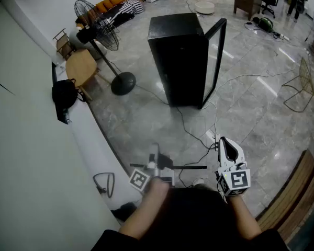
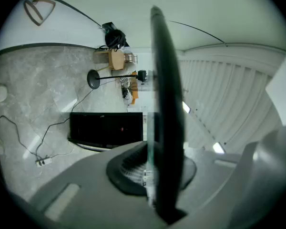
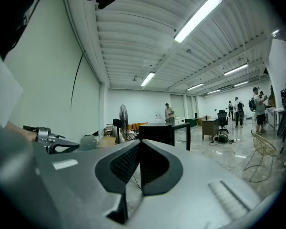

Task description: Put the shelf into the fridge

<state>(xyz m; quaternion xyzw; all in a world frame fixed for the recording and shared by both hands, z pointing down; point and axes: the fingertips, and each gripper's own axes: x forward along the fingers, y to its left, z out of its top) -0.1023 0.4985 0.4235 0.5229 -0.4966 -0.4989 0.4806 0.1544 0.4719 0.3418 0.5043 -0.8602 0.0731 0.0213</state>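
Note:
The black fridge (image 1: 178, 56) stands on the grey floor ahead with its glass door (image 1: 215, 61) swung open to the right. It also shows in the left gripper view as a fridge (image 2: 105, 128) and in the right gripper view as a fridge (image 3: 157, 132). My left gripper (image 1: 153, 167) is shut on the shelf (image 1: 191, 167), a thin glass pane with a dark rim, held low in front of me. Seen edge-on, the shelf (image 2: 167, 104) runs up between the left gripper (image 2: 150, 175) pads. My right gripper (image 1: 231, 158) hangs beside it with nothing in it; the right gripper (image 3: 139, 163) pads meet.
A standing fan (image 1: 97, 17) with a round base (image 1: 123, 82) is left of the fridge. A power cable and strip (image 1: 209, 136) lie on the floor between me and the fridge. A white wall (image 1: 31, 156) runs along the left, a wire chair (image 1: 303, 85) and wooden bench (image 1: 295, 192) at right.

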